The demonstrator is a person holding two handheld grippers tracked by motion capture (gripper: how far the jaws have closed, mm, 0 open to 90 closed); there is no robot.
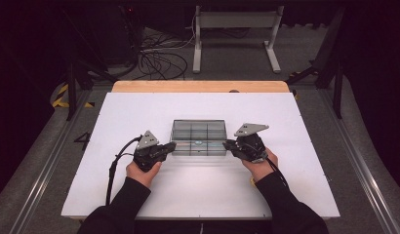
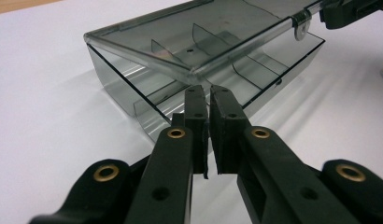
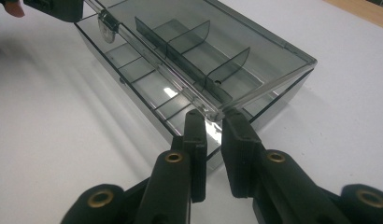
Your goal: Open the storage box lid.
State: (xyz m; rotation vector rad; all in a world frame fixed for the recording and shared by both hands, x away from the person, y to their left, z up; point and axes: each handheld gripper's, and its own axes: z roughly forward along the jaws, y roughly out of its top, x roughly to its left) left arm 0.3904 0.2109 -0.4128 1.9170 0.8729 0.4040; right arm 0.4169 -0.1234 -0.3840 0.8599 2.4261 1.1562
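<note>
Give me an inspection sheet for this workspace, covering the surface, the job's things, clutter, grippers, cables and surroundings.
Surface: white board on a wooden tabletop; bare apart from the box.
Job's things: clear smoky plastic organiser box with dividers, at mid-table; its lid is lifted slightly at the near edge; a small latch sits on the front rim.
Clutter: nothing seen.
Grippers: left gripper at the box's left corner, jaws nearly closed at the lid edge; right gripper at the right corner, with a narrow gap. Whether either grips the lid cannot be told.
Cables: black cable trails from the left gripper; loose cables lie on the floor.
Surroundings: grey stand beyond the table, dark room.
</note>
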